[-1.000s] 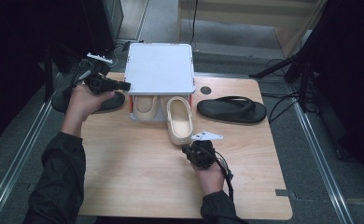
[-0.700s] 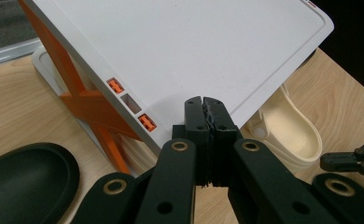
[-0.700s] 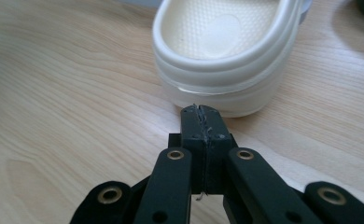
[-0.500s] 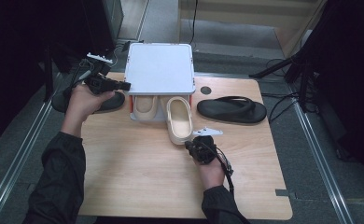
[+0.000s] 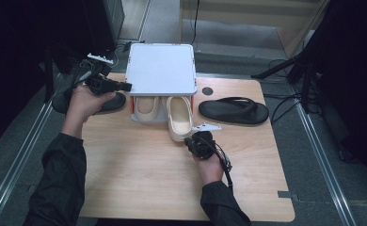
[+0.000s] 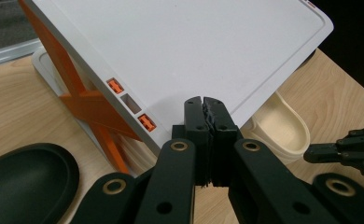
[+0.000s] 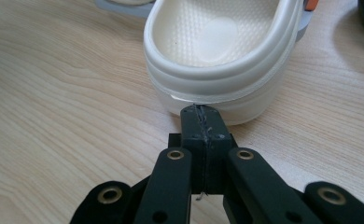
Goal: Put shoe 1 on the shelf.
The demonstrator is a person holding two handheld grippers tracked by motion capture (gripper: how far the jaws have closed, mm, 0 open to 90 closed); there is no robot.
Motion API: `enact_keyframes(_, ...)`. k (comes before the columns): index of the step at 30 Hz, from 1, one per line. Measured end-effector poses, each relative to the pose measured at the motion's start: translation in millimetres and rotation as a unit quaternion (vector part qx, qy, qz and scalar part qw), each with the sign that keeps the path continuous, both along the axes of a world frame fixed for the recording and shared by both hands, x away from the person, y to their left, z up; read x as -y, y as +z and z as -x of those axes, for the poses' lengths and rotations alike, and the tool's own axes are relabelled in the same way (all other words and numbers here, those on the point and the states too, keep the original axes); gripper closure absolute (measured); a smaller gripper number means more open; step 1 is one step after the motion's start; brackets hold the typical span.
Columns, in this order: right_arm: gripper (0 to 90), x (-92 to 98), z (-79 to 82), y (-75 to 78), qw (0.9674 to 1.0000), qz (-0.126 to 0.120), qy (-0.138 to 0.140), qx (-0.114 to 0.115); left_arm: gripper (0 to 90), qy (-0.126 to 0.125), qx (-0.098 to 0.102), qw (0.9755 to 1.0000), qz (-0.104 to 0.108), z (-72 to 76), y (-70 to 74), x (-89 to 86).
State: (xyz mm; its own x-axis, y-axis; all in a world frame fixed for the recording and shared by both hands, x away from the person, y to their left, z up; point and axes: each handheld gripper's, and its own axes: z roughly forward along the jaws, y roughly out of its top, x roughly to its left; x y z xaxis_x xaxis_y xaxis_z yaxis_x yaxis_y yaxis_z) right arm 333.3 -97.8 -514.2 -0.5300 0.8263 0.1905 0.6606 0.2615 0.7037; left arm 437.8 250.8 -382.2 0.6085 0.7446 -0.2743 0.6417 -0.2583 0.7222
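On the wooden counter [image 5: 139, 179], the right gripper [image 7: 201, 112] has its jaws clenched together with nothing between them, the tips right at the heel of the cream clog [image 7: 217, 56], which pokes out from under the white rack [image 5: 162, 68]. A second cream clog [image 5: 145, 106] sits beside it under the rack. The left gripper [image 6: 204, 103], jaws likewise clenched and empty, hovers at the rack's left edge, above a black sandal [image 6: 26, 179]. Another black sandal [image 5: 233, 110] lies well apart to the right of the rack.
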Motion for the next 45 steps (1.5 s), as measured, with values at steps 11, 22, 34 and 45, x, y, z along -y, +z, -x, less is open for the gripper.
enact_keyframes(11,90.0,-15.3,-23.0,6.5,1.0000,0.000,0.004,0.000,89.4,0.001,0.000,1.0000,0.000,0.1,0.1,0.2)
enact_keyframes(22,90.0,-32.7,-48.3,8.3,0.9999,0.010,0.000,-0.011,89.4,0.001,0.002,1.0000,-0.001,0.0,0.0,0.1)
enact_keyframes(34,90.0,-46.5,-66.1,7.1,0.9998,0.011,-0.008,-0.015,88.9,0.000,0.002,1.0000,0.000,-0.1,0.0,-0.2)
enact_keyframes(45,90.0,-54.3,-76.3,5.2,0.9997,0.000,-0.018,-0.019,87.4,-0.003,0.005,1.0000,0.001,-0.2,-0.3,-0.7)
